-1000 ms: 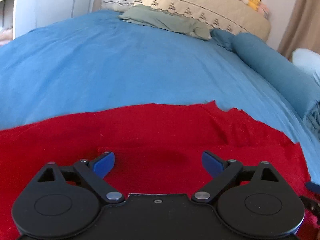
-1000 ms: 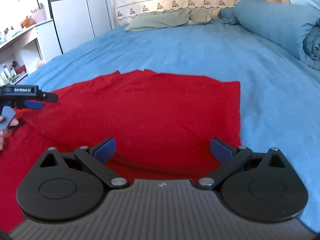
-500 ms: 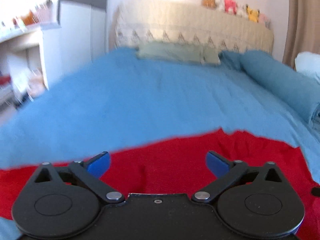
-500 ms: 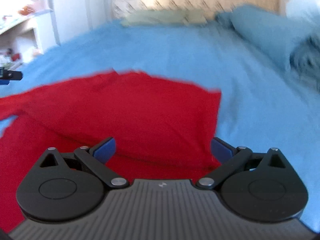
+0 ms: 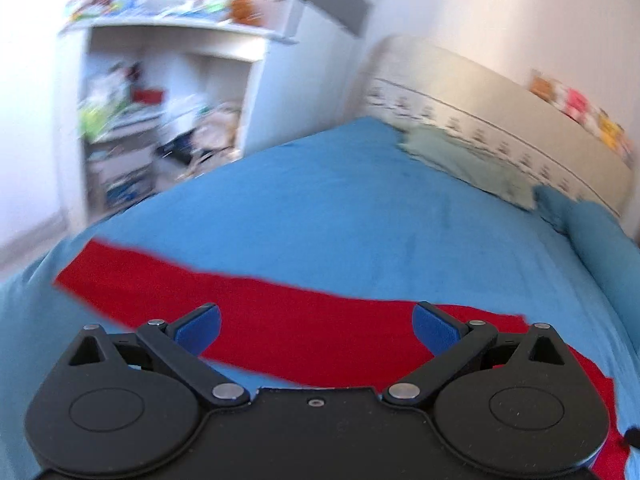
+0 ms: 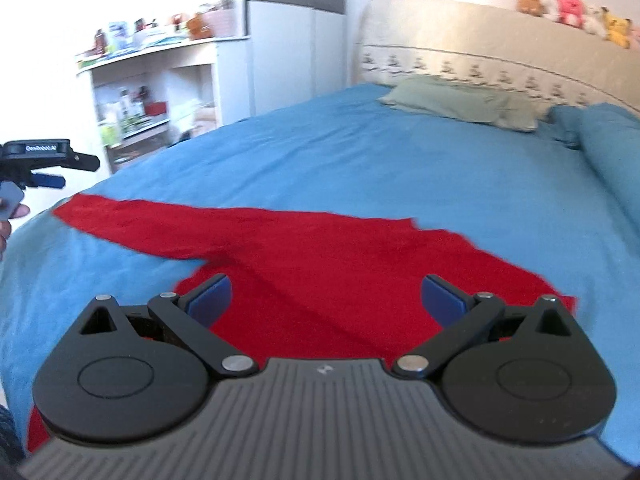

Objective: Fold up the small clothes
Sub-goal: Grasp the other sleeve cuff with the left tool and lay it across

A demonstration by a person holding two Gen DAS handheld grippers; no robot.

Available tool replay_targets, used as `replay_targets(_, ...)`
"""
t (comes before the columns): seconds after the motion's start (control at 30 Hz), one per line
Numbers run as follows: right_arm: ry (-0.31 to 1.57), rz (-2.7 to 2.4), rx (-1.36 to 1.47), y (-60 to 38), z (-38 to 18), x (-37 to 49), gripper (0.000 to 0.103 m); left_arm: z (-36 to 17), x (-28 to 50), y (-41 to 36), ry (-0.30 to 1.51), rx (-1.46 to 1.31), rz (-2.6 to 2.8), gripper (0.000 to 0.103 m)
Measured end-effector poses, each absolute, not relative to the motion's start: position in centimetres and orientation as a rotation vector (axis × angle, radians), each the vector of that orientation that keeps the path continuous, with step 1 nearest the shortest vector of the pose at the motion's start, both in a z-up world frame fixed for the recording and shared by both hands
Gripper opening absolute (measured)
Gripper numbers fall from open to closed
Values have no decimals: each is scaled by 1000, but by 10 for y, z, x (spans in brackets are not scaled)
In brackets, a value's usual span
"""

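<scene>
Now both grippers are standing back from the cloth where, a second ago, each was hanging low and close over it. Left gripper (image 5: 316, 322): jaws spread wide, nothing between the blue pads, its view swung toward the shelving and blurred. Right gripper (image 6: 326, 298): jaws likewise apart and gripping nothing, now seeing the garment's long sleeve, which was out of its view before. Red garment (image 6: 320, 264): lying flat on the blue bedsheet (image 6: 360, 168), unfolded, one sleeve (image 6: 132, 220) stretching out toward the bed's left edge, the body spreading below and between the right gripper's fingers. Green pillow (image 6: 456, 102): resting at the head of the bed against the quilted headboard (image 6: 480, 60). Plush toys (image 6: 572, 12): sitting in a row on top of the headboard. Rolled blue duvet (image 6: 612, 148): lying along the bed's right side. White shelf unit (image 6: 156, 92): standing beside the bed, crowded with small items too blurred to list. Nothing is lying on the garment.
</scene>
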State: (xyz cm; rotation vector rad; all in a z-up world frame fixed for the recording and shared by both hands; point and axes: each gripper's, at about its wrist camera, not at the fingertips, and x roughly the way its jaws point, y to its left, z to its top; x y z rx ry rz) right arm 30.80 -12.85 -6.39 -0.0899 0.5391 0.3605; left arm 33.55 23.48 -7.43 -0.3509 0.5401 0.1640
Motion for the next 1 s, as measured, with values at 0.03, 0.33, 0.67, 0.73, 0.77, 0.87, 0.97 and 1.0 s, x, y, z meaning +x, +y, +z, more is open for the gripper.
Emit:
replay_targets(0.03,544,374,-89,-115,-69,309,103,-83,330,251,536,-390,192,103)
replay_targets(0.33,563,376,-128,-22,-124,324,103,-151,333,349,479,-717,347,86)
replay_targets(0.67,569,377,-101,3,-148,340,103,-174,364,386,472,-744,411,34)
replay_targets(0.73,569,370,-91,4,-150,341,103,-176,371,394,478,-748,429,10)
replay_targets(0.77,567,368,-85,4,-151,342,103,-177,374,397,483,-754,431,4)
replay_targets(0.87,558,365,-73,3,-151,341,103,-176,374,400,474,-773,412,4)
replay_targets(0.97,551,357,-68,1,-150,341,103,-162,371,392,454,-727,404,3)
replay_targets(1.0,548,352,-66,-1,-148,341,103,-154,369,387,439,-715,396,3)
